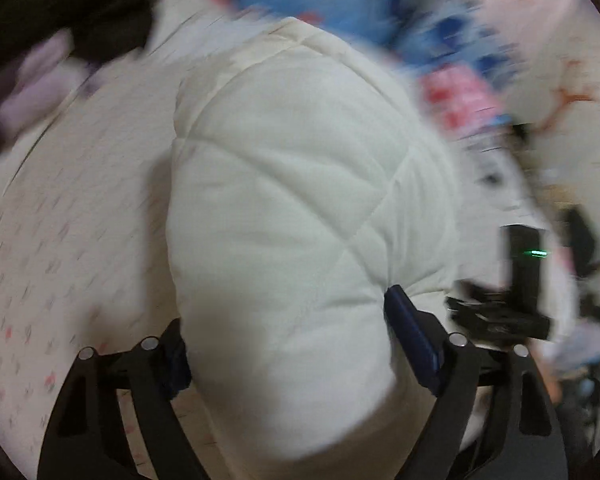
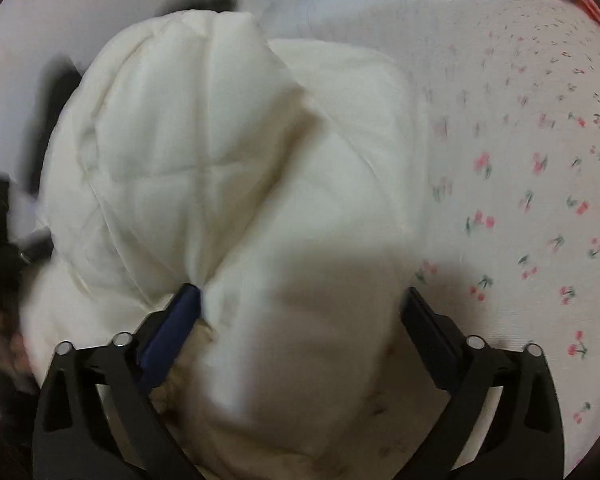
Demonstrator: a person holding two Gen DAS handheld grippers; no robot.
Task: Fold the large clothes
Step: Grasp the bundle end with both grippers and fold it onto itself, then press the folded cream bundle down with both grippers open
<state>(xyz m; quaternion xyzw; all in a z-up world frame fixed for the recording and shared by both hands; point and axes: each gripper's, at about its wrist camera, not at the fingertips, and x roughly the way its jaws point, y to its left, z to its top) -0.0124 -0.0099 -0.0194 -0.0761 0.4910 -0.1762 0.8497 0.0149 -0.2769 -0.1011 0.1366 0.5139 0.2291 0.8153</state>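
- While both views are smearing with motion blur, I'm reading a white quilted padded garment point(image 1: 300, 184) bulging between both sets of fingers, lying on the cherry-print bedsheet point(image 2: 540, 200).
- Left gripper point(image 1: 288, 344): jaws are standing wide with a thick puffy fold filling the gap. The right pad is dimpling the fabric; the left pad is mostly hidden, so I'm calling it a wide pinch on the garment, loosely held.
- Right gripper point(image 2: 300, 316): jaws are spread wide around another fat fold, with fabric gathering in creases at the left pad. Looks like a bulky pinch too.
- Risk: padding is springy and slick, so I'm expecting a fold to squeeze out of either grip if the hands keep swinging fast.
- Risk: each side is grabbing a bunched wad rather than a clean edge, so the fold is likely landing lumpy or skewed.
- Risk: the other gripper body point(image 1: 516, 280) is sitting just beside the left one at the right edge; I'm watching for a clash.
- Clutter beyond the garment, blue-and-red patterned fabric point(image 1: 340, 8), is too blurred to judge.
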